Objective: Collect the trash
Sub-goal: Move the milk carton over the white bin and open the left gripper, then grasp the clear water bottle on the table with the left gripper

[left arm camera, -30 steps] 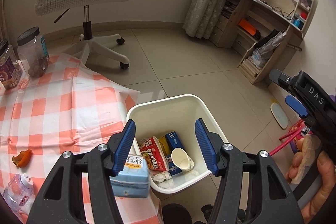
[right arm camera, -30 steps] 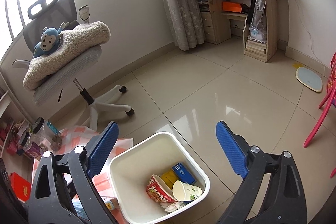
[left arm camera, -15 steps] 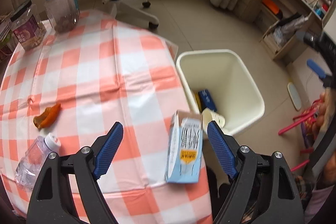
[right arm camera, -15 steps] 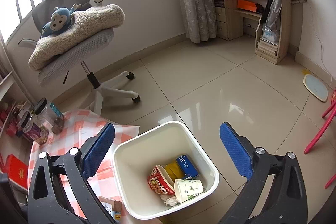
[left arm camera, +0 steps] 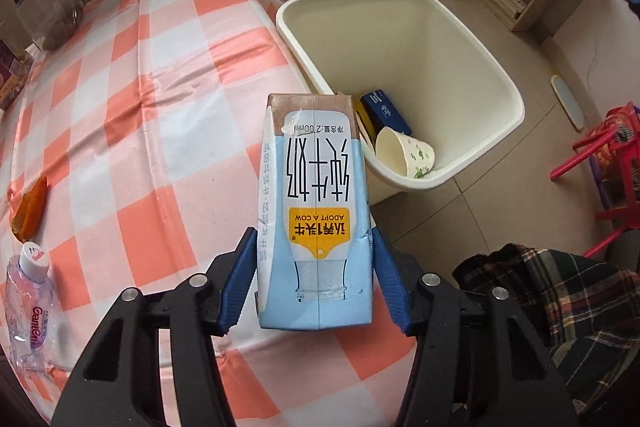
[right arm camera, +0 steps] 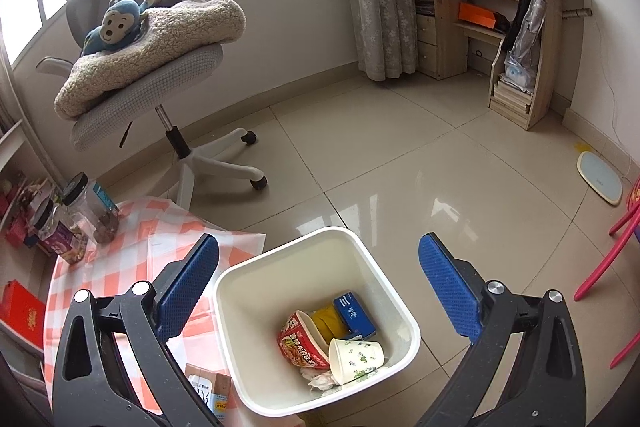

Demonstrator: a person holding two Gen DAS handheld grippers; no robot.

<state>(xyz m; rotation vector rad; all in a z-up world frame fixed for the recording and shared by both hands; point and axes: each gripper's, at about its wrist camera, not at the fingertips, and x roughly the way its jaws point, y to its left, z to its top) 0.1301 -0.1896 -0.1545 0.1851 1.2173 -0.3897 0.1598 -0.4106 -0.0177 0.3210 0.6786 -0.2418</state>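
A light-blue milk carton lies on the orange-checked table at its right edge, beside the cream trash bin. My left gripper has a blue pad on each side of the carton's near end, touching or almost touching it. The carton's end shows in the right wrist view. My right gripper is open and empty above the bin, which holds a noodle cup, a paper cup and a blue box.
On the table lie an orange peel and a crushed plastic bottle at the left, with jars at the far edge. An office chair, a desk and a red stool stand around.
My left gripper has moved down and forward over the carton and closed in from wide open to its sides. The right gripper has risen slightly above the bin.
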